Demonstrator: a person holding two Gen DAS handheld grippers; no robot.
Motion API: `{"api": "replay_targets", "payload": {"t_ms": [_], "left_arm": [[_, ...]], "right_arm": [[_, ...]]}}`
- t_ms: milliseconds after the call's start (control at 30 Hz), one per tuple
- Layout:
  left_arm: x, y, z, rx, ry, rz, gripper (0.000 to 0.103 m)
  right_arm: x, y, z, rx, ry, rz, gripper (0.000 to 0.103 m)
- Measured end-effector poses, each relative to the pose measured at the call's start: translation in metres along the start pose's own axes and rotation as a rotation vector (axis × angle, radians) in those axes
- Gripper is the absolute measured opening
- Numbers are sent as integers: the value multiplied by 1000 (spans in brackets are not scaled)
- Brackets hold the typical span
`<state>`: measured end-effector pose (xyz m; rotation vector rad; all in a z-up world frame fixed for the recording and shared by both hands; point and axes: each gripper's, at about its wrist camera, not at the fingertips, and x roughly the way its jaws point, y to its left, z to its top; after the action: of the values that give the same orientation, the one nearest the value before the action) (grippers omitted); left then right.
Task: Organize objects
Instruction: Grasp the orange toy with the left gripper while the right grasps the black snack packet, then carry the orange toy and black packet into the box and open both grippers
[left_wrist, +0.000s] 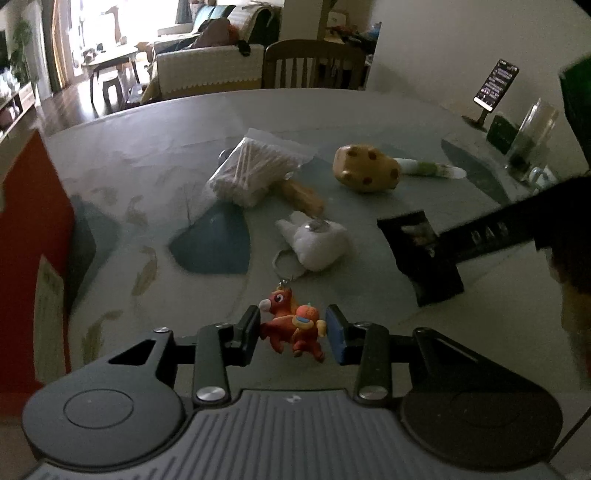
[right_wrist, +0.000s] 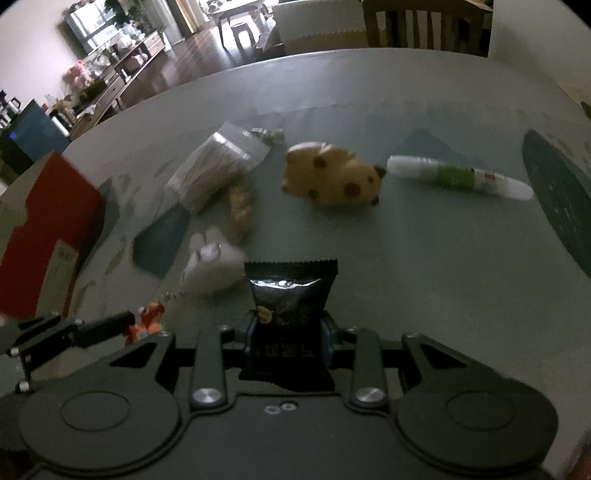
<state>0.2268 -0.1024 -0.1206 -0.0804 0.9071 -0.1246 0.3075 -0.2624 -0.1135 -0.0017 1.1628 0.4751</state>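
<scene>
While the left gripper (left_wrist: 291, 332) squeezes a little orange toy horse (left_wrist: 293, 325) between its two fingers, the right gripper (right_wrist: 289, 334) pinches a black snack packet (right_wrist: 290, 314) that sticks up in front of it. Just past them on the grey-green table (left_wrist: 369, 122) lie a white plush toy (left_wrist: 317, 240), a bag of cotton swabs (left_wrist: 255, 170), a spotted yellow plush (left_wrist: 365, 168) and a white tube (right_wrist: 458, 177). A red box (left_wrist: 33, 236) stands at the left edge.

Two low wrist views, shared table (left_wrist: 147, 155).
</scene>
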Motion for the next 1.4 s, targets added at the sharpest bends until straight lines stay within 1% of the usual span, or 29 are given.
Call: {"api": "replay_targets", "payload": {"t_ms": [200,300,433,533,633,833,1133,1233,1400], "left_arm": [[-26,4,-12,-57,-12,-32,37],[-39,6,-16,-74,-28,-41,37],[-58,8,-20,-87,-54,-46,37],[-71,12,-22,-81,-62,-28,37],[-83,21,-23,-102,-70,-28,37],[-113,37,-23,-96,-114,-33,37],[-157,69,-15,-82,-180,-31,37],[-171,84,-11,-91,-194,-35,37],[-189,119,-3,-112,-218,-7,37]], "right_arm": [[-20,12,-25,-10,33,28,32],[-31,23,-35,-22,35,51,32],[-48,36,-42,-31,27,75,32],[-58,46,-43,-39,18,88,32],[-67,57,-44,-61,2,90,32],[-80,82,-40,-96,-25,104,32],[-89,131,-22,-165,-66,111,32],[-89,149,-14,-187,-75,120,32],[-88,187,0,-234,-107,130,32]]}}
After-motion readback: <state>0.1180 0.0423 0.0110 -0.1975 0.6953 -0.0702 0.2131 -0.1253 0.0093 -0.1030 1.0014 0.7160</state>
